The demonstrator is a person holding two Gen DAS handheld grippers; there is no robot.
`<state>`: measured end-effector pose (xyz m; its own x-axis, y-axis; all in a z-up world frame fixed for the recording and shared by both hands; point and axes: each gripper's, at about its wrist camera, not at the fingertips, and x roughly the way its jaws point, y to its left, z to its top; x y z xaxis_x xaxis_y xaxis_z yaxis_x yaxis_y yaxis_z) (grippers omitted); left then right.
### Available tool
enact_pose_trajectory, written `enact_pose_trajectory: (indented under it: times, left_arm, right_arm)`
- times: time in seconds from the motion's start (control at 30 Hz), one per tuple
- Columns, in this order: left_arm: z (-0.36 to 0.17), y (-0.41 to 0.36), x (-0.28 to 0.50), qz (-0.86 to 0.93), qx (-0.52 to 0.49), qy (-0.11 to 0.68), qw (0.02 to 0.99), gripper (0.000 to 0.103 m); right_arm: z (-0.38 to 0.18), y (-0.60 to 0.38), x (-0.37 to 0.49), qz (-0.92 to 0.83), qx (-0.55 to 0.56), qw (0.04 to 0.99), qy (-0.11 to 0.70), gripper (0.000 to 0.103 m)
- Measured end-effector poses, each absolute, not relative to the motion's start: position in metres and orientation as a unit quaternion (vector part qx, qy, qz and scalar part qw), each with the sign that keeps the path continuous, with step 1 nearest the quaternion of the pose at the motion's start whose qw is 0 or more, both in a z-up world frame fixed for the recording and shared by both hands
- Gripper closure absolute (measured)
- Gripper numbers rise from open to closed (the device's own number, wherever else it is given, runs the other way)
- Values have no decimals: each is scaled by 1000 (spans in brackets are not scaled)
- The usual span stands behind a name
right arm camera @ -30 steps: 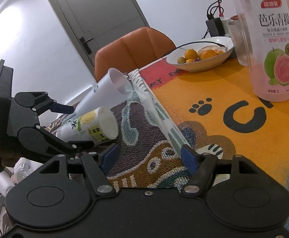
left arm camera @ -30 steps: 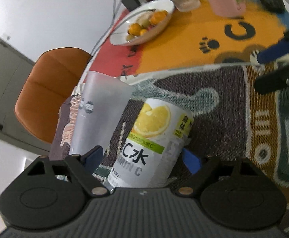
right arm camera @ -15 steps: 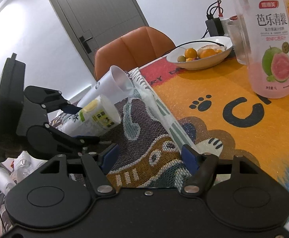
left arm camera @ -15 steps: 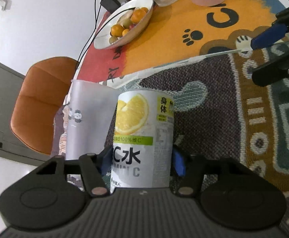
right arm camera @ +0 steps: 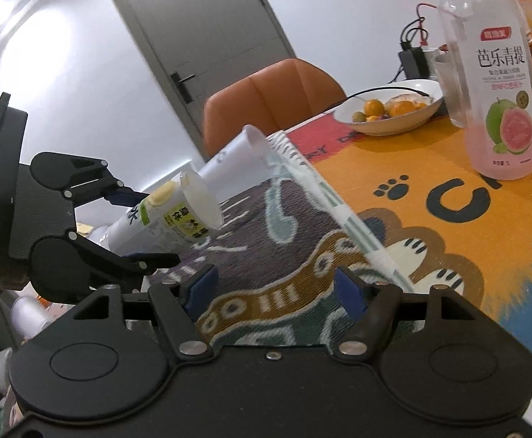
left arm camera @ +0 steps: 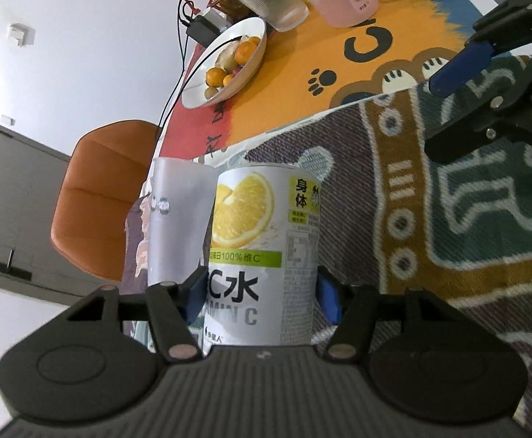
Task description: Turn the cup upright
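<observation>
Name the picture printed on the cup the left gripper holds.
A yellow lemon slice on the white cup; left wrist view.

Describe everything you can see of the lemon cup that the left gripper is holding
The lemon cup is a white paper-looking cup printed with a lemon slice, a green band and black lettering. The left gripper clamps it near its narrower end, one blue pad on each side. In the right wrist view it is tilted, wide end towards the woven mat and apparently lifted off it. A frosted translucent cup lies right beside it; contact is unclear.
</observation>
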<state>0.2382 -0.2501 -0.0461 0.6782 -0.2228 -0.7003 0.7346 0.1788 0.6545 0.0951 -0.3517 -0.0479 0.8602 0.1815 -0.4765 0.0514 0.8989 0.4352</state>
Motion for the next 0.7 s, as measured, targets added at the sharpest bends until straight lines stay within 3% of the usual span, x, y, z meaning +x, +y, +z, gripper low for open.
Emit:
enact_pose_trajectory:
  times: [0.7]
  left_arm:
    - [-49,-183,139,-288,510,259,768,42]
  right_arm:
    - [-52,-307,59,93,182,937,284,32]
